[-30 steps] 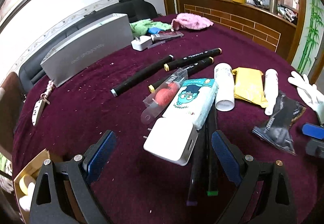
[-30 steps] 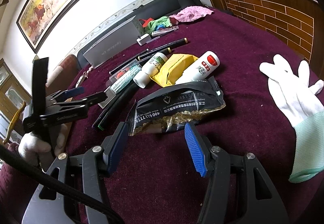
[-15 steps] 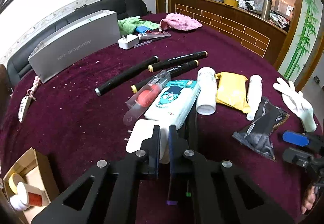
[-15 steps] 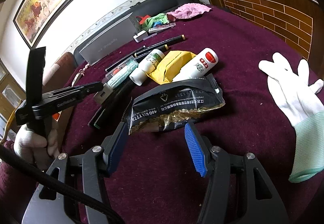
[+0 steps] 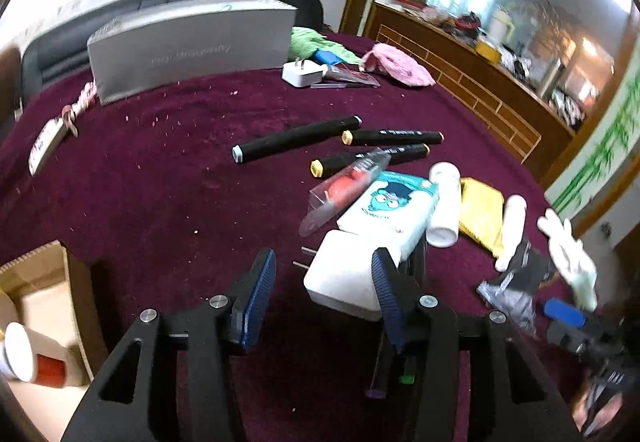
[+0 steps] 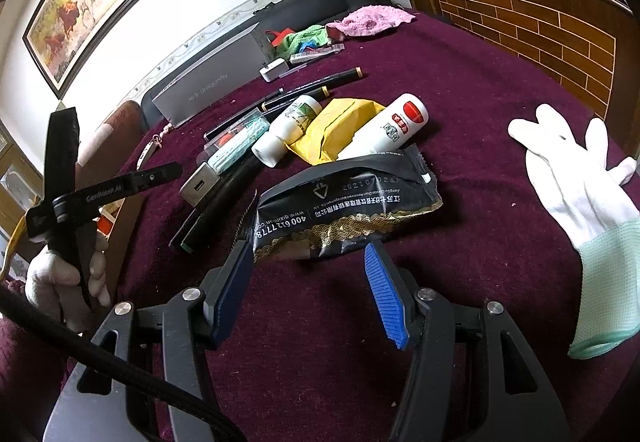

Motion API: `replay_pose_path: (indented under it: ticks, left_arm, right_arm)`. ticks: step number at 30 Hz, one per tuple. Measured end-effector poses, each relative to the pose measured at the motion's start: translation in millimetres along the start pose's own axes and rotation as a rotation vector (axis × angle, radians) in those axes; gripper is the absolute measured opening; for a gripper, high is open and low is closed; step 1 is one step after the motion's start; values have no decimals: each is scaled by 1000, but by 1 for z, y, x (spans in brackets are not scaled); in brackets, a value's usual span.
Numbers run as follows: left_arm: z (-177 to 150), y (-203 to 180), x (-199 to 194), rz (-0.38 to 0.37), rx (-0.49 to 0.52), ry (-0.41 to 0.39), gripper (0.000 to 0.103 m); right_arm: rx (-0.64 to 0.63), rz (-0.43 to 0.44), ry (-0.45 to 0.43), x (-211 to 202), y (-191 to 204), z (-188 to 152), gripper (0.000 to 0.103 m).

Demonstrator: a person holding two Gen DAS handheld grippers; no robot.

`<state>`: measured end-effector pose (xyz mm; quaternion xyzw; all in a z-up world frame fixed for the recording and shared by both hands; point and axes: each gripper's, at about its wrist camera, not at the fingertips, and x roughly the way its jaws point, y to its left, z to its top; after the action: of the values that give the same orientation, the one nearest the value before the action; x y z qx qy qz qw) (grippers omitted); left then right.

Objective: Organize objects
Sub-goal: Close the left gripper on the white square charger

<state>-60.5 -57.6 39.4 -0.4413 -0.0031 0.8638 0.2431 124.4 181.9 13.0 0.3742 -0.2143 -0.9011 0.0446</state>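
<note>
At the near left edge of the surface point(image 5: 168, 178), an open cardboard box point(image 5: 76, 282) is holding a red-and-white roll point(image 5: 32, 360); anything else inside is blurred. The surface is wearing a fuzzy maroon cloth flecked with crumbs. The left tongs point(image 5: 324, 300) have just been opening and are now standing spread, nothing pinched, with a smooth white charger block point(image 5: 340, 278) lying just right of their gap, behind the right pad. A soft tissue pack point(image 5: 390, 210) is touching the charger's far side, and round black markers point(image 5: 296, 140) are lying farther off. The right tongs point(image 6: 308, 288) are hanging spread just short of a crinkled black foil packet point(image 6: 344, 214). A white knit glove point(image 6: 576, 198) is lying flat at the right.
</note>
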Motion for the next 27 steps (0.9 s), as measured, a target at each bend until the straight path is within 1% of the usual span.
replay_pose_path:
  ticks: [2,5,7,10,12,13,17,19,21,22,24,27]
  left_arm:
    - [2,1,4,-12,-22,1,44]
    - [7,-3,14,-58,-47,7,44]
    - [9,-6,20,-80,-48,20,44]
    - [8,-11,26,-98,-41,40,47]
    - [7,-13,25,-131,-35,53,47]
    - [6,-14,24,-147,-29,60,47]
    - [4,-22,17,-155,33,55,47]
    - [3,-24,15,-191,43,60,48]
    - [1,-28,12,-216,70,60,54]
    - [1,-29,12,-212,85,62,55]
    - [-2,-34,12,-174,131,65,56]
    - [-3,-34,15,-130,155,70,56]
  right_arm:
    - [-1,1,3,0,0,0,57]
    - [-2,0,4,1,1,-1,57]
    - [-1,-1,5,1,1,-1,57]
    - [1,-1,6,1,1,-1,57]
    - [1,0,7,1,1,-1,57]
    - [1,1,7,1,1,-1,57]
    - [-1,1,9,1,2,-1,57]
    - [-1,1,9,1,2,-1,57]
    - [0,1,10,1,2,-1,57]
    - [1,2,11,1,2,-1,57]
    - [2,1,13,2,2,-1,57]
    - [0,-1,13,1,2,-2,57]
